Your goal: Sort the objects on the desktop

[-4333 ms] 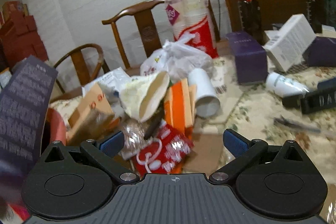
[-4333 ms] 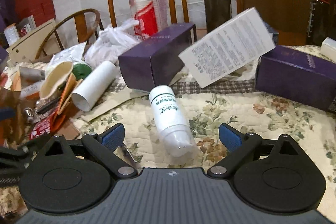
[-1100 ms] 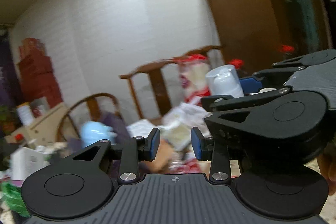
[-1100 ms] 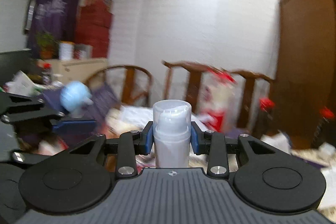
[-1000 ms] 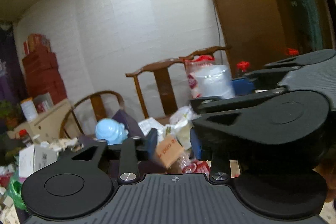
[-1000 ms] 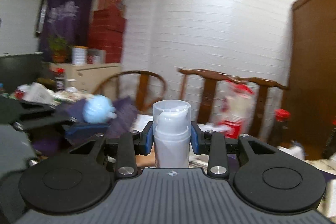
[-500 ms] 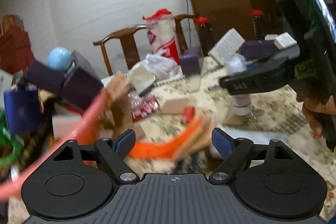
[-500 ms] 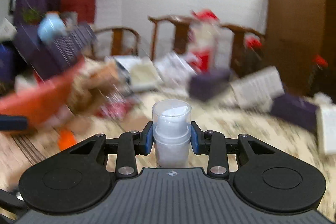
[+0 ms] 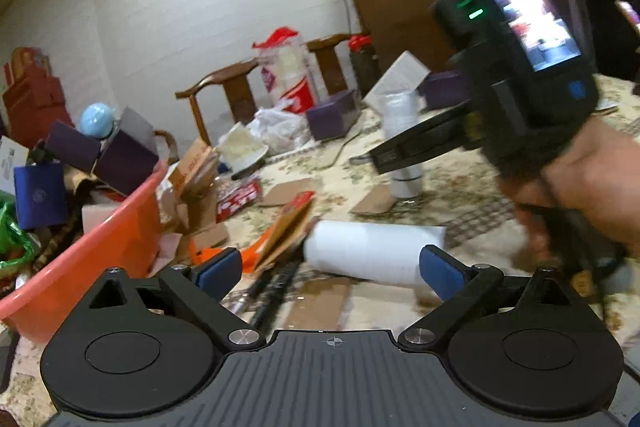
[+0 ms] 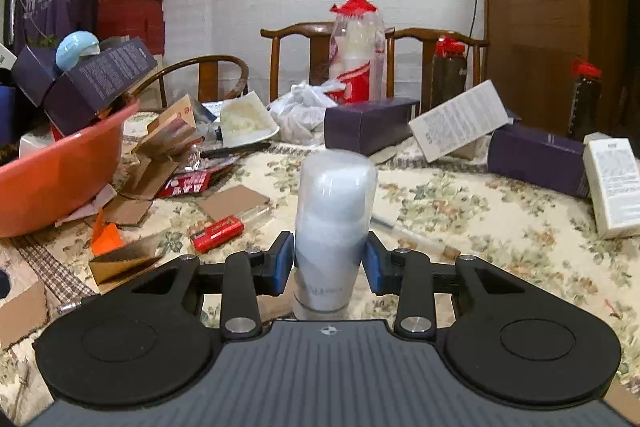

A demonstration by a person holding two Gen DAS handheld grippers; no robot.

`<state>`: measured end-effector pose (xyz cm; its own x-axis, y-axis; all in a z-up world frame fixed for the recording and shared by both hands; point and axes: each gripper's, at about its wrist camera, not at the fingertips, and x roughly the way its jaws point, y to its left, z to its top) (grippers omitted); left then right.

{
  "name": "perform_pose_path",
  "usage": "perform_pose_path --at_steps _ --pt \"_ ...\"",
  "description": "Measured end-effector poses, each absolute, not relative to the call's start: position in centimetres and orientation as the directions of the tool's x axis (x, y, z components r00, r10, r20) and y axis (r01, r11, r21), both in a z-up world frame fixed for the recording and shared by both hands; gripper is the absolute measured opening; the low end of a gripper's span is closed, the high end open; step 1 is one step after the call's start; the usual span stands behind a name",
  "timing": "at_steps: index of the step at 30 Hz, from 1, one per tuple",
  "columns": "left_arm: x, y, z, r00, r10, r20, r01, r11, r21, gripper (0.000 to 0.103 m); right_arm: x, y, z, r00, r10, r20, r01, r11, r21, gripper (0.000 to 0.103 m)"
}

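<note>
Here, the right gripper [image 10: 329,263] pinches an upright white pump bottle [image 10: 334,223] at frame centre, seemingly setting it down; the left gripper [image 9: 330,267], jaws opening empty, nears a fallen white tube [image 9: 372,253], likely next.

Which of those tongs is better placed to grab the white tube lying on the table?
Left. The left tongs are opening right over the lying white tube, while the right tongs already grip the white bottle.

The white bottle [image 10: 334,227] is motion-blurred, its label unreadable and its base hidden behind the right tool's [image 10: 329,265] body; the orange basin [image 10: 60,167] is cut off left of it.
</note>
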<state>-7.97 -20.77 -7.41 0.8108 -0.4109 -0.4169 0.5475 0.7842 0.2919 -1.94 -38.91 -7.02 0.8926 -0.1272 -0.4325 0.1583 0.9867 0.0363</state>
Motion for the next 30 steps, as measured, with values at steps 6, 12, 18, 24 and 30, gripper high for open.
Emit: perform_pose_path --at_steps 6,12,18,24,30 --pt "-8.9 -22.3 -8.8 0.795 -0.434 -0.424 0.576 0.76 0.301 0.103 -2.0 -39.4 -7.3 0.896 -0.117 -0.428 0.156 0.986 0.058 0.041" --pt "-5.9 -23.5 -10.3 0.817 -0.355 -0.453 0.52 0.795 0.314 0.103 -2.1 -39.5 -7.4 0.895 -0.111 -0.432 0.155 0.985 0.069 0.041" --pt "-2.8 -21.3 -9.8 0.845 -0.301 -0.442 0.445 0.854 0.269 0.103 -2.1 -39.6 -7.7 0.896 -0.099 -0.433 0.146 0.986 0.077 0.042" --pt "0.0 -20.7 -9.7 0.795 -0.344 -0.499 0.499 0.839 0.218 0.086 -1.8 -39.2 -8.0 0.888 -0.089 -0.451 0.135 0.988 0.072 0.047" --pt "1.8 -21.5 -9.9 0.726 -0.423 -0.542 0.584 0.796 0.16 0.012 -1.5 -39.1 -8.1 0.878 -0.082 -0.472 0.127 0.99 0.064 0.048"
